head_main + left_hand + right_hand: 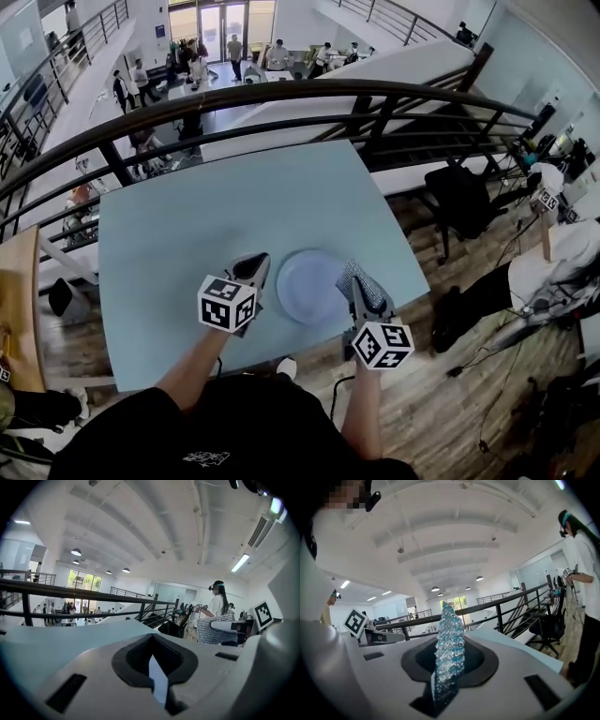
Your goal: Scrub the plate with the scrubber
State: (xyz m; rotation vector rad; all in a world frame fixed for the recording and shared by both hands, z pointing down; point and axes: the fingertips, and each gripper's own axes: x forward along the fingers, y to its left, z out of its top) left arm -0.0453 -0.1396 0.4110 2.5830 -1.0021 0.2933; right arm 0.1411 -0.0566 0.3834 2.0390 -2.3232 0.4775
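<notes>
Table: pale blue table (187, 216) fills the middle, dark railing (281, 92) curving round behind it.
L claw: left gripper (251, 270) sits over the near part of the table, just left of the plate, marker cube (228, 303) on the person's side. Jaws pressed together, only a thin pale slit btwn them, nothing gripped.
Plate: plate (311, 286) is pale, round, lying flat on the table nr its front edge, right btwn the two grippers.
R claw: right gripper (366, 305) is just right of the plate, its marker cube (382, 344) nearest the person. Jaws clamped tight on the scrubber.
Scrubber: scrubber (450, 644) is sparkly silver-blue, edge-on and upright in the jaws, poking out past the tips. From above it laps the plate's right rim; touching or not, can't tell.
Far R: black chair (464, 197) on the wood floor (441, 375) beside the table, a person in a white top (586, 564) standing by.
</notes>
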